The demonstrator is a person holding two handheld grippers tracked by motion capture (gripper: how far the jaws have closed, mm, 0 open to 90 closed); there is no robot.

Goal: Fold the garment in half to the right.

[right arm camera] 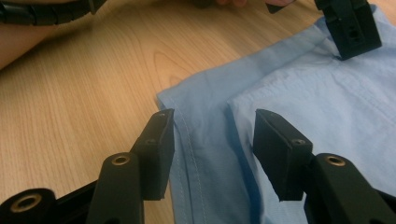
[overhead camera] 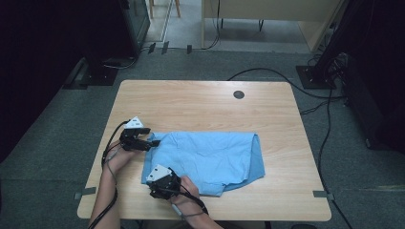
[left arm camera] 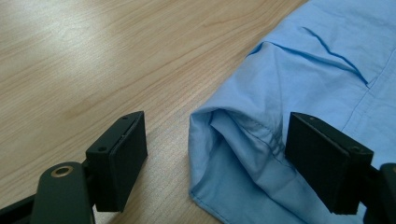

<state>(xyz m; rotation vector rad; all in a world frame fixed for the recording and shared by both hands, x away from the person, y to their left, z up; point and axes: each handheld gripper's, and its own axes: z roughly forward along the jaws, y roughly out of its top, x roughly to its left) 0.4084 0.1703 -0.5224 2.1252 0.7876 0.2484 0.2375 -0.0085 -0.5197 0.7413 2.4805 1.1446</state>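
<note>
A light blue shirt [overhead camera: 210, 157] lies folded flat on the wooden table [overhead camera: 200, 105]. My left gripper [overhead camera: 150, 142] is at its far left corner. In the left gripper view this gripper [left arm camera: 217, 126] is open, its jaws astride a sleeve opening [left arm camera: 233, 140] without pressing on it. My right gripper [overhead camera: 154, 181] is at the shirt's near left corner. In the right gripper view my right gripper [right arm camera: 215, 119] stands open, low over the shirt's stitched edge [right arm camera: 191, 144], with flat cloth between its pads. The left gripper's jaw tip [right arm camera: 350, 28] shows farther off on the shirt.
A dark round cable hole [overhead camera: 239, 94] sits near the table's far edge. Black cables [overhead camera: 329, 119] run over the grey floor to the right. Stand bases [overhead camera: 100, 71] are on the floor behind the table. Bare wood lies beyond and right of the shirt.
</note>
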